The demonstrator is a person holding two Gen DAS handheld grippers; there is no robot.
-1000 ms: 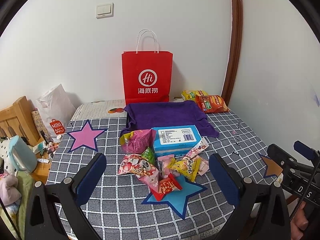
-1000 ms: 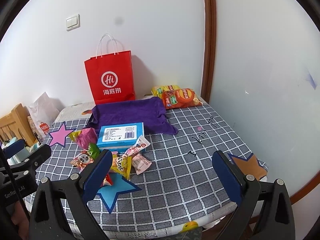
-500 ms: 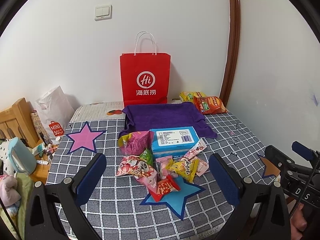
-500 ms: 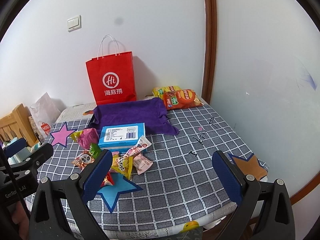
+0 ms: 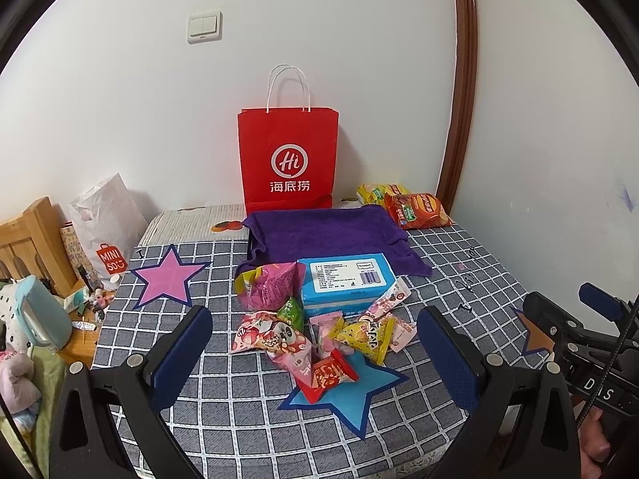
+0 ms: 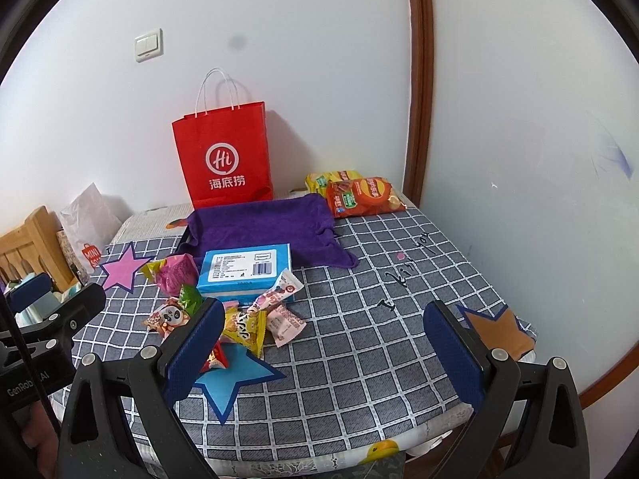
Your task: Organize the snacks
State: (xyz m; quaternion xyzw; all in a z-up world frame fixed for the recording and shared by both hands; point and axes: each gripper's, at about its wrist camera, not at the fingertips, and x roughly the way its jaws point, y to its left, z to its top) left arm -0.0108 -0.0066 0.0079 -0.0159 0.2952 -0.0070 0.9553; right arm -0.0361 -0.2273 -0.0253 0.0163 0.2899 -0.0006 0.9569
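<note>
snack pile (image 5: 319, 327) barely shifted in view, both grippers (image 5: 315, 343) (image 6: 323, 343) wide open, empty, red packet (image 6: 215, 357) half-hidden

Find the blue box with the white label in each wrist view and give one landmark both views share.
Left wrist view: the blue box lies at the centre, just in front of the purple towel, with snack packets against its near edge.
Right wrist view: the blue box lies left of centre, again at the purple towel's near edge.
Shared landmark: the red paper bag standing against the wall behind the towel.
</note>
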